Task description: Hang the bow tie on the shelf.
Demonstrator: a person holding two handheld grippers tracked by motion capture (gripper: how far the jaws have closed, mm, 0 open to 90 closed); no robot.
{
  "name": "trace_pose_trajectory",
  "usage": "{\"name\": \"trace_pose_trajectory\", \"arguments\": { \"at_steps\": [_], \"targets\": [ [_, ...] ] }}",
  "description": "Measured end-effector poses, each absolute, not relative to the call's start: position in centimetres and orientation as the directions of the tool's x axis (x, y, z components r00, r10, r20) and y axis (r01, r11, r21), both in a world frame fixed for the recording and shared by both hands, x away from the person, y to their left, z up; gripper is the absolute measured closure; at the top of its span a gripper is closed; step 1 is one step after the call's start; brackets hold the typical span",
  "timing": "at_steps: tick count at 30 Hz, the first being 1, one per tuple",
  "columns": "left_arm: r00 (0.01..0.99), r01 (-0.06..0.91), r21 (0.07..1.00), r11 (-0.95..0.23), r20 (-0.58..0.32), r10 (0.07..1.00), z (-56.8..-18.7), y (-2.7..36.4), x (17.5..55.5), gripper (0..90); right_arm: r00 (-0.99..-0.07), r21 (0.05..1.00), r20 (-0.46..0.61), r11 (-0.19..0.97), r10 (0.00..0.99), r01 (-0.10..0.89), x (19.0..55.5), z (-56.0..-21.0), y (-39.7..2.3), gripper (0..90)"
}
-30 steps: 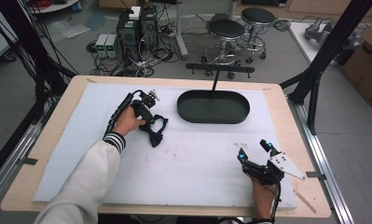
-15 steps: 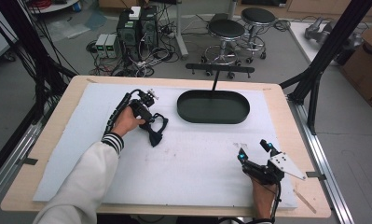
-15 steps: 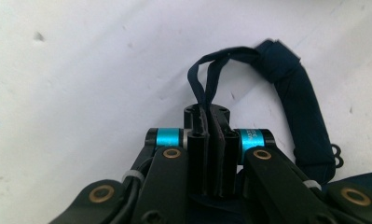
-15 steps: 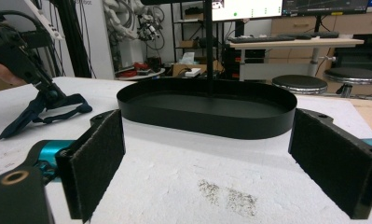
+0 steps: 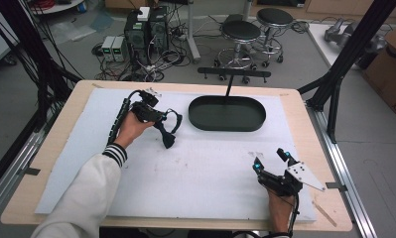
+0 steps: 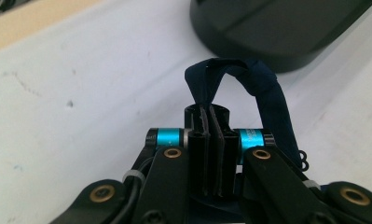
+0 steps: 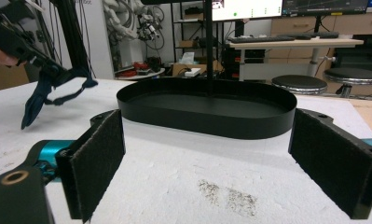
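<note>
Lowest in the high view, at lower right of the frame, the right hand-held gripper (image 5: pixel 271 159) rests low over the white mat (image 5: pixel 205 173) with its jaws spread wide and nothing between them; in the right gripper view its two felt pads (image 7: pixel 97 163) stand far apart at either side of the frame.

Further up, left of centre in the high view, the left hand-held gripper (image 5: pixel 158 119) is clamped on a dark blue strap (image 5: pixel 168 134). In the left gripper view the jaws are pressed together on the fabric, and the strap (image 6: pixel 249 88) loops up and over beyond the tips, then trails down the right side. In the high view the strap's loose end hangs down toward the mat, its long axis running from upper left to lower right.

Beyond that, at upper centre, sits the black oval tray (image 5: pixel 257 121), its long axis across the frame. It lies just right of the strap, close but apart. The left hand is by far the nearer to it; a likely placement would be a short carry rightward over the rim. The bench (image 5: pixel 304 114) shows as a pale wood edge.
</note>
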State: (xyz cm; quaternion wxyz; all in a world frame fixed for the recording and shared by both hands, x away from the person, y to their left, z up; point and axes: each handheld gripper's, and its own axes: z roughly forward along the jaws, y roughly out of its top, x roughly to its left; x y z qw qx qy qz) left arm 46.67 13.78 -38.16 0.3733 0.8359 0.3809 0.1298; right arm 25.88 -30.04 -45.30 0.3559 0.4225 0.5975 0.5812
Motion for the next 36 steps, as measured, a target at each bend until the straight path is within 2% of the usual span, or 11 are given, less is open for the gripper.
{"name": "trace_pose_trajectory", "arguments": {
  "at_steps": [10,12,17,23,36],
  "targets": [
    [0.689,0.415,0.888,-0.199,-0.164,0.706,-36.3,14.3,45.8,86.2,-0.389,0.995,0.064,-0.030,0.919,0.094,25.9,-45.3,-30.0,9.8],
    [0.700,0.378,0.905,-0.193,-0.144,0.699,-35.9,14.2,45.6,86.2,-0.390,0.995,0.066,-0.031,0.919,0.094,25.9,-45.3,-30.0,9.8],
    [0.700,0.379,0.911,-0.164,-0.166,0.695,-35.6,14.2,45.6,86.3,-0.388,0.995,0.062,-0.028,0.919,0.093,25.9,-45.3,-30.0,9.8],
    [0.708,0.335,0.930,-0.149,-0.144,0.691,-34.2,13.6,45.6,86.5,-0.388,0.995,0.061,-0.027,0.920,0.093,25.9,-45.3,-30.0,9.8],
    [0.731,0.276,0.954,-0.118,-0.129,0.671,-31.6,10.5,46.5,86.6,-0.391,0.996,0.055,-0.023,0.919,0.087,25.9,-45.3,-30.0,9.8]
  ]
}}
